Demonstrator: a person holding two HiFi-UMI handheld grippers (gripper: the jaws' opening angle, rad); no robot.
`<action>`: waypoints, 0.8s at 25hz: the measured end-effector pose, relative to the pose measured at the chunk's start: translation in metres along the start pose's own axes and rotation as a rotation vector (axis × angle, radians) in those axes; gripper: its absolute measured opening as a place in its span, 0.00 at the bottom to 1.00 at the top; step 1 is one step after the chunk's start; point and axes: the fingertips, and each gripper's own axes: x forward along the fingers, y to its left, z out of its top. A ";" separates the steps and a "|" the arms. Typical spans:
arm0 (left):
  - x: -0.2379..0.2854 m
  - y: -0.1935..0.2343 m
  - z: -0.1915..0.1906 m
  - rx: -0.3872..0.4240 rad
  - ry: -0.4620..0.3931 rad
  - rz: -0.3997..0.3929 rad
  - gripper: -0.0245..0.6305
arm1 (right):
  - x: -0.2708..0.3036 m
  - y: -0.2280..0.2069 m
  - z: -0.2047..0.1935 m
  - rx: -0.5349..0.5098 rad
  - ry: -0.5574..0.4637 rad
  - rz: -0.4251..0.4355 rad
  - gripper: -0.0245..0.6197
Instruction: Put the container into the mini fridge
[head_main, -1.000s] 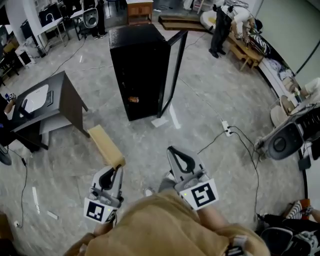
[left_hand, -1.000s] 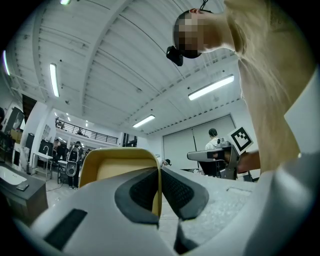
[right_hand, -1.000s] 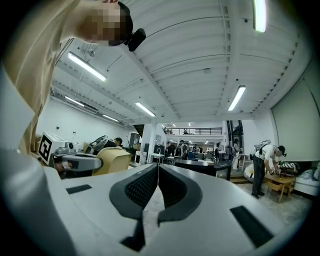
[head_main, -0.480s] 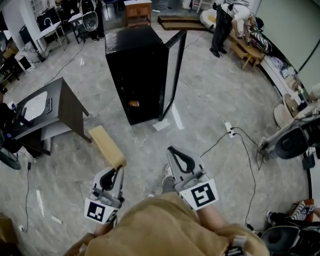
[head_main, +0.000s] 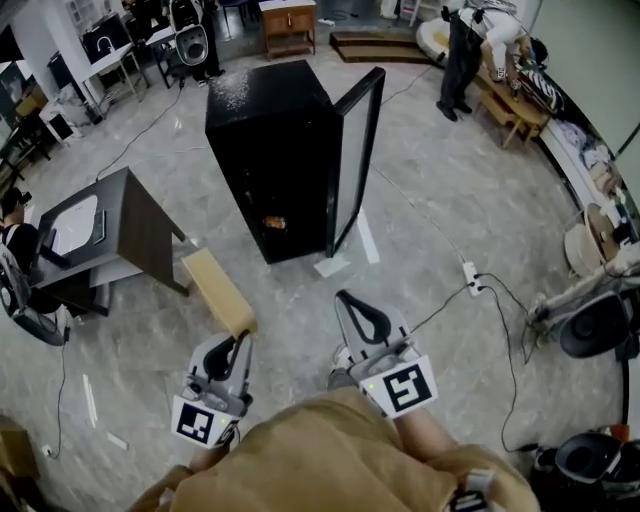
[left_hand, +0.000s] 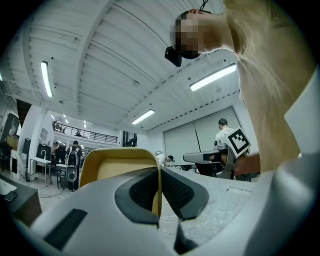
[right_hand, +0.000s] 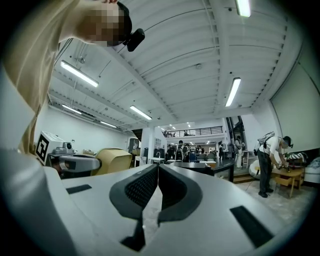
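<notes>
A black mini fridge (head_main: 275, 150) stands on the floor ahead, its door (head_main: 355, 150) swung open to the right. A small orange item (head_main: 273, 222) shows low inside it. My left gripper (head_main: 240, 342) is shut on the rim of a tan rectangular container (head_main: 218, 290), which sticks out forward and to the left. In the left gripper view the container's (left_hand: 120, 165) thin wall is pinched between the jaws of the left gripper (left_hand: 159, 192). My right gripper (head_main: 346, 300) is shut with nothing in it; in the right gripper view the right gripper's (right_hand: 158, 177) pads meet, and the container (right_hand: 114, 160) shows at the left.
A dark table (head_main: 110, 225) stands left of the fridge. A paper sheet (head_main: 330, 265) lies on the floor by the door. A power strip (head_main: 470, 275) with cables runs at the right near a wheeled machine (head_main: 590, 320). People (head_main: 462, 50) stand at the back.
The fridge has slid lower and grown a little larger in the head view as I come nearer. Both grippers keep the same pose, the left still holding the container.
</notes>
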 end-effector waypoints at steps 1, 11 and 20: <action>0.013 0.003 -0.001 0.006 -0.007 0.003 0.06 | 0.009 -0.012 -0.001 0.002 -0.005 0.009 0.04; 0.135 0.018 -0.017 0.010 0.030 0.045 0.06 | 0.062 -0.121 -0.015 0.028 -0.015 0.075 0.04; 0.205 0.015 -0.026 0.030 0.045 0.081 0.06 | 0.088 -0.186 -0.023 0.053 -0.031 0.132 0.04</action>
